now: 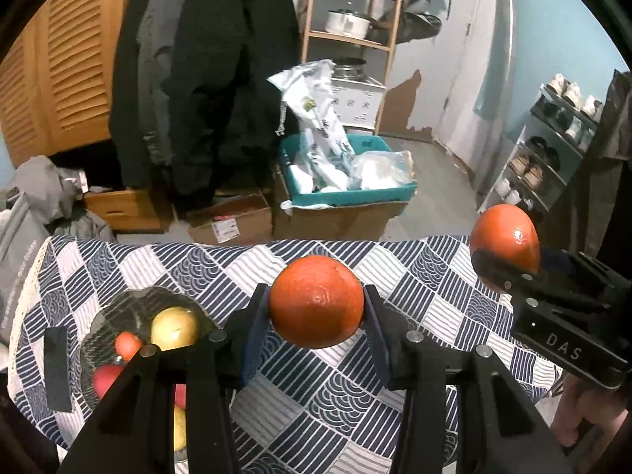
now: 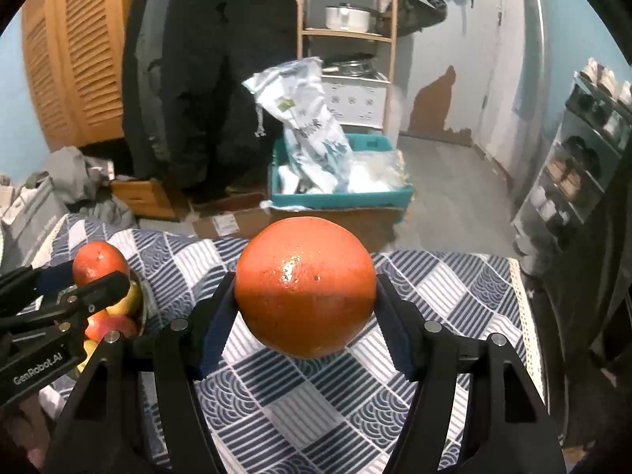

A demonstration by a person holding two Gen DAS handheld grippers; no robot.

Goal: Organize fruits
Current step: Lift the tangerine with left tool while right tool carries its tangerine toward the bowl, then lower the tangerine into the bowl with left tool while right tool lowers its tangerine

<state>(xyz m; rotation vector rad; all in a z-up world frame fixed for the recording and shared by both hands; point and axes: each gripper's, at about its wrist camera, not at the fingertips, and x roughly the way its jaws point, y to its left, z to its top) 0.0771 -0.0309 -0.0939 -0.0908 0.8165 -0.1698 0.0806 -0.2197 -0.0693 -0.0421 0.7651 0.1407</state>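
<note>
My left gripper point(image 1: 316, 302) is shut on an orange point(image 1: 316, 301) and holds it above the patterned tablecloth point(image 1: 300, 403). My right gripper point(image 2: 306, 296) is shut on a second orange point(image 2: 305, 290), also held above the cloth. Each gripper shows in the other's view: the right one with its orange point(image 1: 505, 243) at the right, the left one with its orange point(image 2: 100, 262) at the left. A dark glass bowl point(image 1: 114, 316) at the table's left holds a yellow apple point(image 1: 174, 327), red fruit point(image 1: 106, 378) and a small orange fruit point(image 1: 127, 344). The bowl also shows in the right wrist view point(image 2: 140, 316).
A dark flat object point(image 1: 57, 367) lies on the cloth left of the bowl. Beyond the table's far edge are cardboard boxes point(image 1: 233, 221), a teal bin point(image 1: 347, 193) with bags, hanging dark coats point(image 1: 213, 79), a wooden shelf point(image 1: 351, 39) and a shoe rack point(image 1: 545, 150).
</note>
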